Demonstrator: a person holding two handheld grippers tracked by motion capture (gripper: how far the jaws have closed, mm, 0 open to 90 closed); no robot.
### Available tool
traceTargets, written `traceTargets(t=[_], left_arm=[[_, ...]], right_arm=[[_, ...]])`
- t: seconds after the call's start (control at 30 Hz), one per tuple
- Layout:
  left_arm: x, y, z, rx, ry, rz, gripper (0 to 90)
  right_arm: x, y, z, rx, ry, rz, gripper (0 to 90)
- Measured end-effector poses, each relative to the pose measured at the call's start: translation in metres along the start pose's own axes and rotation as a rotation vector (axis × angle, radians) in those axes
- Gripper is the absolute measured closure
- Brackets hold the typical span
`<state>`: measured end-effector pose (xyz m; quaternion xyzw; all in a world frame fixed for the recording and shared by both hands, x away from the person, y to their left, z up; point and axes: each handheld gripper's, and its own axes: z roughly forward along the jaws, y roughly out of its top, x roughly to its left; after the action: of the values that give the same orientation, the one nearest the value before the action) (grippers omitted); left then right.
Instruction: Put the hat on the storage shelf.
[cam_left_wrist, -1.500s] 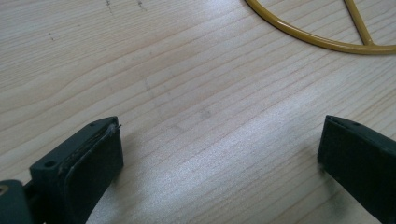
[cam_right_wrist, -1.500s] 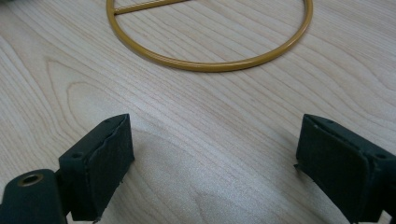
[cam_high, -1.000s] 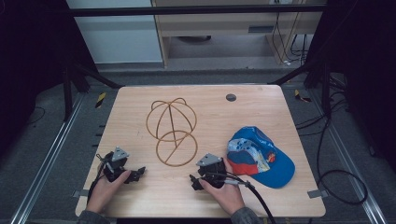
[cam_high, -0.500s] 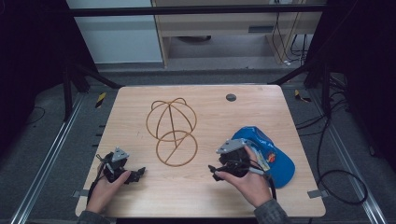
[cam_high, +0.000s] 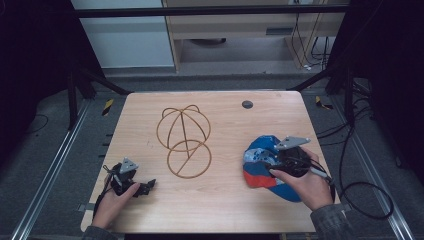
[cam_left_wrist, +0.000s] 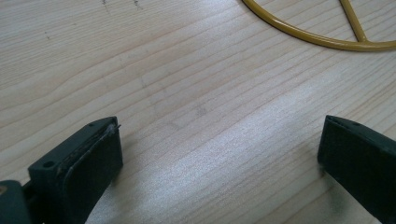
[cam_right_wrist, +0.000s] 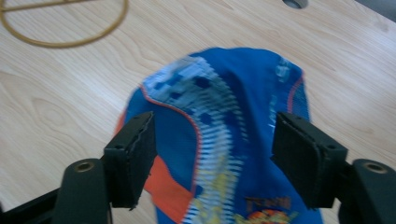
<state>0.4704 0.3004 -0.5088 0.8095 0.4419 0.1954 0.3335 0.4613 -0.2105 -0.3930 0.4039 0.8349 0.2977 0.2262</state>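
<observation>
Comparing with a second ago, the right gripper (cam_high: 280, 161) has moved from the bare bench (cam_high: 220, 210) beside the cap (cam_high: 260, 167) to directly above it, jaws apart, cap between them but not clamped: a grasp looks imminent. Left gripper (cam_high: 131, 182) rests unchanged, jaws apart, empty. Beyond the cap stands the wire stand (cam_high: 182, 140).

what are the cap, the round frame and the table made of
Cap: soft woven fabric, blue with an orange panel; it sags and creases.
Round frame: thin rod, probably metal with a glossy yellow-gold coat; it glints in the left gripper view.
Table: pale wood or wood-look laminate, smooth, with visible grain.
</observation>
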Motion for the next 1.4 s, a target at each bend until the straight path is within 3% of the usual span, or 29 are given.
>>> traceTargets(t=[0.1,0.27,0.57,0.87,1.07,1.4], left_arm=[[0.0,0.0,0.0,0.0,-0.001,0.001,0.0],[0.0,0.0,0.0,0.001,0.0,0.001,0.0],[-0.001,0.0,0.0,0.001,0.001,-0.003,0.0],[-0.001,0.0,0.0,0.001,0.0,-0.002,0.0],[-0.001,0.0,0.0,0.001,0.0,-0.002,0.0],[-0.001,0.0,0.0,0.001,0.0,-0.002,0.0]], right_arm=[[-0.012,-0.001,0.001,0.016,-0.016,0.006,33.0],[-0.025,0.006,0.006,0.029,0.005,0.014,38.7],[-0.036,0.023,0.028,0.092,0.091,0.01,46.3],[-0.039,0.025,0.044,0.154,0.131,-0.003,67.7],[-0.044,0.024,0.044,0.148,0.162,0.001,88.4],[-0.052,0.023,0.024,0.091,0.186,0.031,90.0]])
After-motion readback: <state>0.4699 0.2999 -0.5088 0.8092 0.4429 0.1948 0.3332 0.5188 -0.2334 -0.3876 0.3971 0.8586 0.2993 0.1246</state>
